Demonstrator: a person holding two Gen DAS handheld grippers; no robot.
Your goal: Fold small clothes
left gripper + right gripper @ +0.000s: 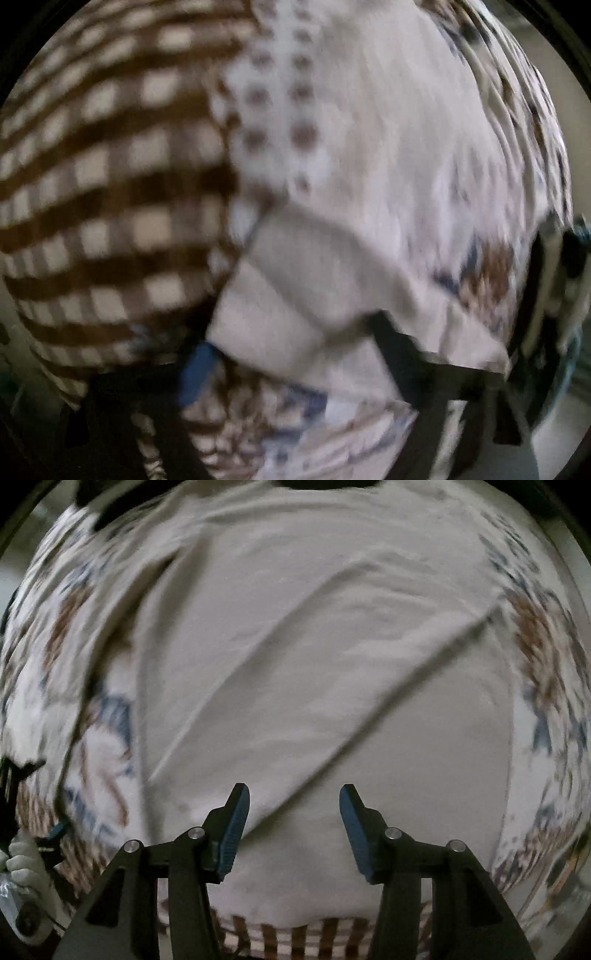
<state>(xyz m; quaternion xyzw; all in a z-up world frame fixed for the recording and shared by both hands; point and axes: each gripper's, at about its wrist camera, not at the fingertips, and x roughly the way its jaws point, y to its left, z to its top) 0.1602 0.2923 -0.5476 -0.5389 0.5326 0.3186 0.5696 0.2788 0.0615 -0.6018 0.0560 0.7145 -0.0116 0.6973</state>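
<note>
A plain whitish garment (314,664) lies spread with diagonal creases on a patterned white, blue and brown cloth (74,657). My right gripper (293,812) is open and empty, its blue pads (232,834) just above the garment's near part. In the left wrist view the garment (388,147) fills the frame, blurred. A folded corner of it (295,295) drapes between the dark fingers of my left gripper (291,376), which looks shut on it; a blue pad (195,369) shows at the left. The left gripper also shows at the right wrist view's left edge (55,830).
A brown-and-white checked cloth (110,184) lies left of the garment and shows under its near edge in the right wrist view (295,934). A gloved hand (22,864) holds the left gripper.
</note>
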